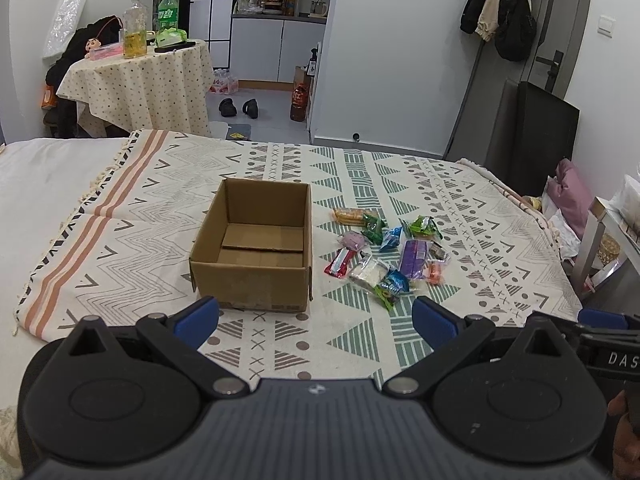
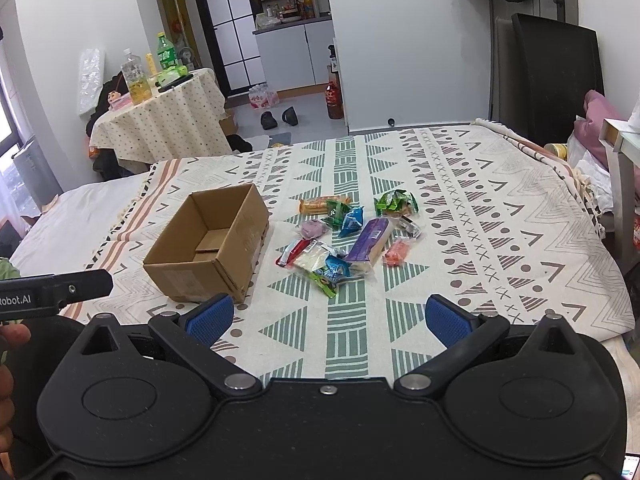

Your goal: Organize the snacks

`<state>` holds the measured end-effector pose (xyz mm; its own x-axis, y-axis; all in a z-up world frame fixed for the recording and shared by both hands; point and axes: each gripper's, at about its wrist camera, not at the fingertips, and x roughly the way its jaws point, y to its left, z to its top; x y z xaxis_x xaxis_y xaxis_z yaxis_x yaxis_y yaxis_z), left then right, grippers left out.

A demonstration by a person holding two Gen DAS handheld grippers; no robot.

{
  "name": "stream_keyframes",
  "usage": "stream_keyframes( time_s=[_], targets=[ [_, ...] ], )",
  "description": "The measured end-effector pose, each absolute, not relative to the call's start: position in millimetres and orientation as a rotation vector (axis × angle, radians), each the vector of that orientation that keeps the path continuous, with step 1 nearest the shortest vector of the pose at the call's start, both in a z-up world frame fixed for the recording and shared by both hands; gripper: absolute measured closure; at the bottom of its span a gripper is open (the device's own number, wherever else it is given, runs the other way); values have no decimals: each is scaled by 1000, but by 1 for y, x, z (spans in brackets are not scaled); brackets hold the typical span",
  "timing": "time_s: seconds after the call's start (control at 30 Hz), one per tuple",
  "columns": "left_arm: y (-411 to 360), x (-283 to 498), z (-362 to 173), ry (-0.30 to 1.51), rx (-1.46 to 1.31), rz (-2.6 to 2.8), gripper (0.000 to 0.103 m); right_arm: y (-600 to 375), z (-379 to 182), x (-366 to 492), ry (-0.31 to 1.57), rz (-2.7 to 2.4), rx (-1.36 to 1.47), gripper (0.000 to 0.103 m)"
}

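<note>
Spread over the bed, a patterned cloth (image 1: 132, 248) is carrying everything; at the left an empty cardboard box (image 1: 256, 248) is sitting open-topped; just right of it a loose heap of snacks (image 1: 390, 248) is lying, wrappers overlapping, none boxed yet; nearest, the left gripper (image 1: 316, 318) is hovering with its jaws spread wide and nothing between them; the right gripper (image 2: 328, 316) is likewise gaping and empty, facing the heap. Risk, as I judge it: slippery overlapping packets may be dragging neighbours along, or a clumsy drop may be nudging the light box.
</note>
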<state>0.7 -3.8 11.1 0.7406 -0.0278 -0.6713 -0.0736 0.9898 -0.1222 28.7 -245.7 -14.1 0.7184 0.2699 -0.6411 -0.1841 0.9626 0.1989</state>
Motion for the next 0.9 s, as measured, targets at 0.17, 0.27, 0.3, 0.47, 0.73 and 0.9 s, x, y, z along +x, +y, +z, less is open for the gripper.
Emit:
stream_keyframes(
  time_s=[0.17,0.27,0.3,0.47,0.73,0.9],
  targets=[
    [-5,14,6,738,-149,28,1,-247,-20,35,734,261,124,0],
    [-6,21,2,733,-159,34,1,-249,-24,41,740,259,117,0],
    [-7,23,1,732,-162,32,1,-250,-26,44,742,256,117,0],
    [-12,38,-5,738,-164,23,1,-260,-36,57,757,233,134,0],
    [-23,62,-17,758,-166,-4,2,-273,-49,76,761,210,147,0],
    [-31,77,-24,778,-165,-26,3,-282,-57,88,767,194,163,0]
  ],
)
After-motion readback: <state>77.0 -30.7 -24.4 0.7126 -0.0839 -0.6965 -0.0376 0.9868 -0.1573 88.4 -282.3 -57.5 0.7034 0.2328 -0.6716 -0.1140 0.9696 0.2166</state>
